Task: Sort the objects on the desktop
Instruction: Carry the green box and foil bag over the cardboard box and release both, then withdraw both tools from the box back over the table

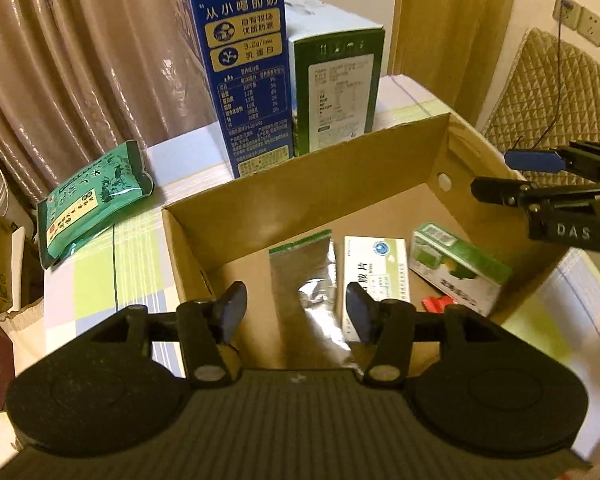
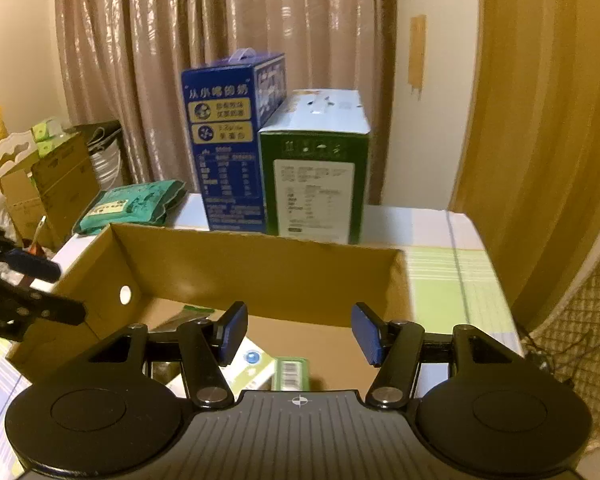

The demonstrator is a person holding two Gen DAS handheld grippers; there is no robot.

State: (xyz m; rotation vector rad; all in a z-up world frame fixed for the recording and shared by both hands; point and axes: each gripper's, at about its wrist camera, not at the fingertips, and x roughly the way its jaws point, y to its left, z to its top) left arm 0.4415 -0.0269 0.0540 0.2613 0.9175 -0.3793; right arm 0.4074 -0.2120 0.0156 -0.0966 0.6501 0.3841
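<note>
Cardboard walls limit access; both grippers are spread wide and empty.
Left gripper (image 1: 296,312) hangs over the brown cardboard box (image 1: 312,168), above the silver foil sachet (image 1: 306,276) and white medicine carton (image 1: 376,276). Risk: snagging the near rim. Right gripper (image 2: 300,334) crowds the opposite wall. Green tea packet (image 1: 92,196) lies outside on open tablecloth.

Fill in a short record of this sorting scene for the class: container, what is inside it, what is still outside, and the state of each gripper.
container: open cardboard box on the table
inside: silver foil sachet, white medicine box, green-and-white carton, small red item
outside, left: green tea packet lying on the tablecloth
outside, behind: blue milk carton, green carton, both upright
left gripper: open, empty, over the box
right gripper: open, empty, over the box
</note>
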